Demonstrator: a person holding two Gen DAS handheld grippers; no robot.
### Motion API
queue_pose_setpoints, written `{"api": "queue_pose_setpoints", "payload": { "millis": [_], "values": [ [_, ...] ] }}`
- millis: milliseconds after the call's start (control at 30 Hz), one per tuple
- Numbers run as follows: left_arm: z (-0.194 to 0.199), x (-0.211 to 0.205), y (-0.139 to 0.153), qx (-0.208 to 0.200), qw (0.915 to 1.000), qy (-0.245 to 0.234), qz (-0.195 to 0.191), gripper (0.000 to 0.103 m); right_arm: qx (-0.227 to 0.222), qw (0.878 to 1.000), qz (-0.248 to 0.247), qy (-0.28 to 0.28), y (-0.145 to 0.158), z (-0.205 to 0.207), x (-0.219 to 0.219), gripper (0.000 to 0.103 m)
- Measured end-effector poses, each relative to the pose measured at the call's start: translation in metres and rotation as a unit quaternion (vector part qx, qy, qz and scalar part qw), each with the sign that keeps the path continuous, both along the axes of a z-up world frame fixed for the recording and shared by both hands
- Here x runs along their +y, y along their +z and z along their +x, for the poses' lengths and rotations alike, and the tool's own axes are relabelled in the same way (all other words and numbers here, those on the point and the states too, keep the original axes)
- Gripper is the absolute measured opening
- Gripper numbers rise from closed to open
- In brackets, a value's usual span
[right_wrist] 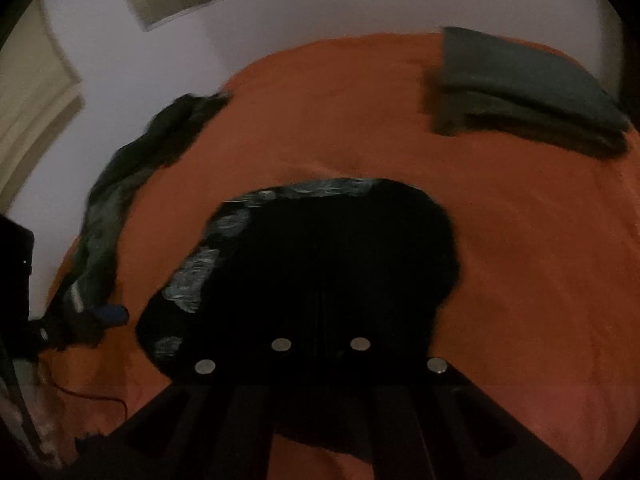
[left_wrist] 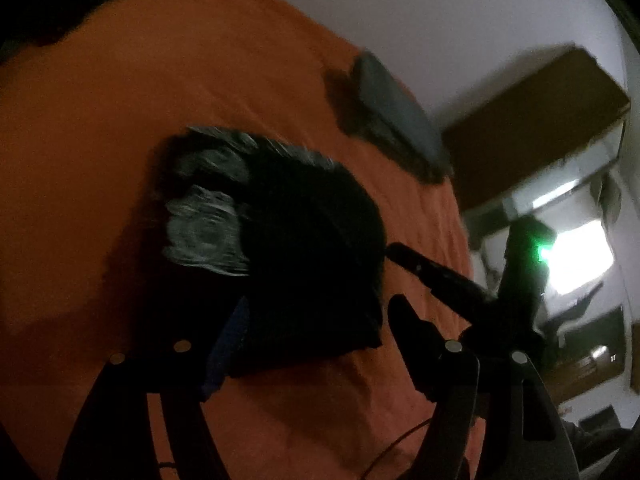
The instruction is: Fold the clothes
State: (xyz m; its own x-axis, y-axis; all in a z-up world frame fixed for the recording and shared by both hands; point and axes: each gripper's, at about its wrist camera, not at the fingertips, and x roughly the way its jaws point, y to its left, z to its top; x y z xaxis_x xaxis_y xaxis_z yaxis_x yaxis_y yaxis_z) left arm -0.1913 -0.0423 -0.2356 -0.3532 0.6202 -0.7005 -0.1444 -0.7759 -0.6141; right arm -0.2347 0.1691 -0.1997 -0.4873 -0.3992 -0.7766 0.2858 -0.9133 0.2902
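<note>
The bed sheet (right_wrist: 520, 240) is a plain burnt orange all over. On it the folded garment (right_wrist: 340, 248) is black, with a swirled white and grey print (left_wrist: 204, 232) showing along its left edge. The folded stack (right_wrist: 528, 84) at the far right is dull grey-green, the loose clothes (right_wrist: 120, 184) at the far left dark green-black, and the wall (right_wrist: 320, 0) pale lilac-white.

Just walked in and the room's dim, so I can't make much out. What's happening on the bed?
A person is folding clothes with two handheld grippers. A black garment with a pale print lies on the orange bedsheet, already folded into a compact shape. The left gripper hovers over its near edge, and the right gripper reaches in from the side with its tip at the garment's edge. A folded grey stack sits further back, and a dark unfolded pile waits at the bed's edge.
</note>
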Motion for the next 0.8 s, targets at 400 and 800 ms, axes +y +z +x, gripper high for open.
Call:
{"api": "queue_pose_setpoints", "payload": {
  "millis": [400, 800],
  "values": [
    [-0.011, -0.025, -0.046, -0.105, 0.9850, 0.011, -0.136, 0.073, -0.088, 0.992, -0.045, -0.072, -0.036, 0.007, 0.094, 0.013],
    [0.071, -0.063, -0.088, -0.167, 0.9674, 0.132, 0.138, 0.071, -0.164, 0.975, -0.140, -0.058, -0.090, 0.046, 0.079, 0.038]
  ]
}}
